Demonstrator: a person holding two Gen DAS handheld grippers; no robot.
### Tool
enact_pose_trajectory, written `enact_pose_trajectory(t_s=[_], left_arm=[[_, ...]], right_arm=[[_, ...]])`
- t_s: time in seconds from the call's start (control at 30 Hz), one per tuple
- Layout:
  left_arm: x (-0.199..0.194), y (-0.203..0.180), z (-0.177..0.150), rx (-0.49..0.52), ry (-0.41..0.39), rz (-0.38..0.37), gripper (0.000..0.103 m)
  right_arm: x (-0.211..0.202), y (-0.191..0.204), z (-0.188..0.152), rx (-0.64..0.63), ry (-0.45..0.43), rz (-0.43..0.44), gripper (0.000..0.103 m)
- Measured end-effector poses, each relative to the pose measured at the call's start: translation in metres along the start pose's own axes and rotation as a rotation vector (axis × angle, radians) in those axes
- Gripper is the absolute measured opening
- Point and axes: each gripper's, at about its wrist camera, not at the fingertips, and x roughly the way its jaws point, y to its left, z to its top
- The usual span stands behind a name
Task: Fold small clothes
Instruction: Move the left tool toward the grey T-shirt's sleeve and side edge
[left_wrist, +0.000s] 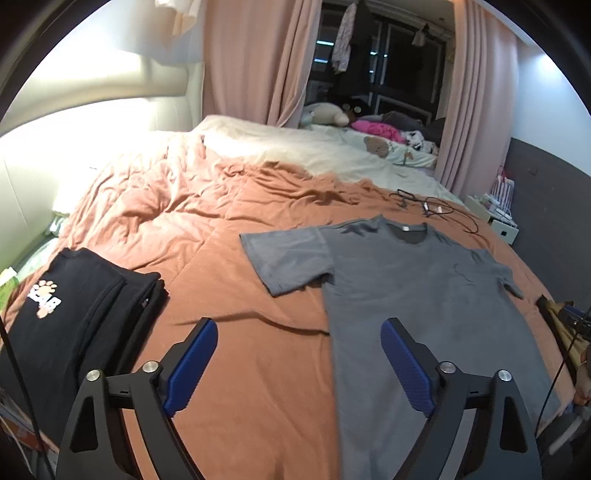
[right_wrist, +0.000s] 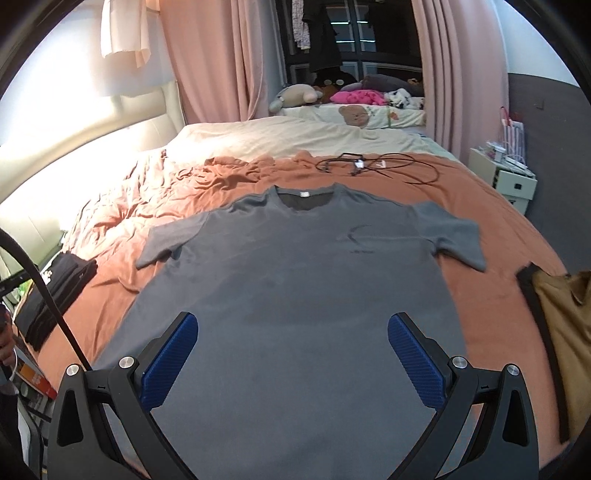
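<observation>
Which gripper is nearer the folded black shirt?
Left. The left gripper hovers open between the black shirt and the grey tee. The right gripper is open over the grey tee's middle, the black shirt far off to its left.

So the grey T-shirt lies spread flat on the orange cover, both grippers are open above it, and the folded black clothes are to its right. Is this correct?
Not quite: the folded black clothes lie to the left of the grey T-shirt, as the left wrist view shows. The rest holds: the shirt is spread flat on the orange cover, and the left gripper and right gripper are open.
</observation>
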Motion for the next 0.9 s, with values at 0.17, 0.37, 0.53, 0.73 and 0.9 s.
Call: enact_pose_trajectory(t_s=[0.17,0.37,0.53,0.73,0.9], left_arm=[[0.033,0.012,0.020,-0.021,0.028,-0.004,0.087],[0.074,0.023,0.039,-0.036,0.070,-0.007,0.077],[0.112,0.032,0.051,-0.070,0.117,-0.019,0.074],[0.158,0.046,0.063,-0.127,0.177,-0.031,0.070],[0.193,0.055,0.071,-0.149,0.224,-0.029,0.065]], right_arm=[[0.038,0.001,0.017,-0.004,0.018,0.037,0.090],[0.081,0.005,0.037,-0.017,0.054,0.079,0.080],[0.117,0.005,0.054,-0.022,0.080,0.115,0.073],[0.154,0.000,0.070,0.000,0.109,0.119,0.061],[0.181,0.005,0.079,0.023,0.138,0.138,0.056]])
